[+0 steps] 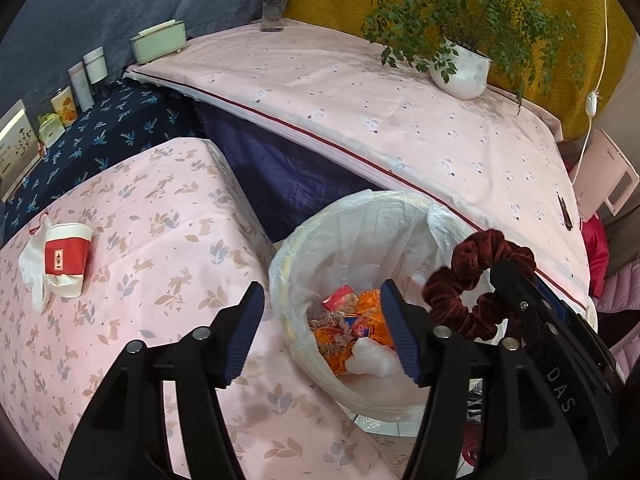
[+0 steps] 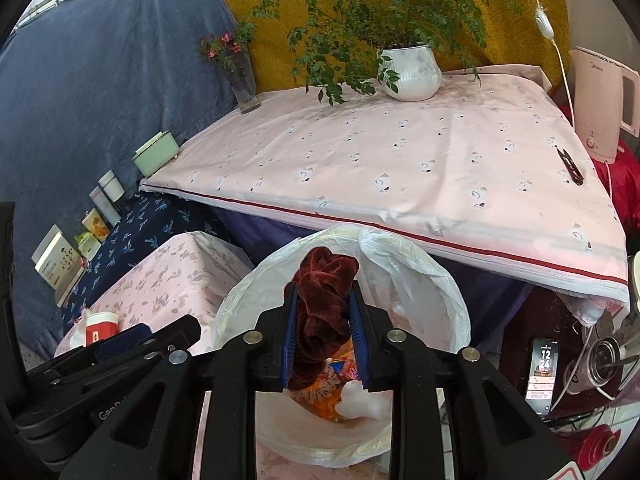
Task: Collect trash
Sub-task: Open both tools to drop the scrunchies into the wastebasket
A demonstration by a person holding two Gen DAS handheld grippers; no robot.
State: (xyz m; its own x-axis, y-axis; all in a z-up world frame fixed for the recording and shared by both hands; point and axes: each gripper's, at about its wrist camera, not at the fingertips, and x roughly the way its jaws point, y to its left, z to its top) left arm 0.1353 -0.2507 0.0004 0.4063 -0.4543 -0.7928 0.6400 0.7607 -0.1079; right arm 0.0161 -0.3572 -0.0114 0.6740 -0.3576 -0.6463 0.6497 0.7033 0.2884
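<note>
A bin with a white bag liner (image 1: 400,216) (image 2: 420,276) stands between two cloth-covered tables and holds orange wrappers (image 1: 340,340) and tissue. My right gripper (image 2: 322,308) is shut on a dark red velvet scrunchie (image 2: 324,308) and holds it above the bin opening; the scrunchie also shows in the left wrist view (image 1: 476,280). My left gripper (image 1: 320,332) is open and empty, over the bin's left rim. A red and white paper cup (image 1: 66,256) (image 2: 98,326) lies on its side with crumpled white tissue (image 1: 34,264) on the rabbit-print table.
A higher pink-clothed table (image 1: 360,100) carries a potted plant (image 2: 408,72), a flower vase (image 2: 242,80), small scissors (image 2: 570,166). A green box (image 1: 158,42) and several containers line a blue shelf. A kettle (image 2: 600,104) and a phone (image 2: 542,376) are at right.
</note>
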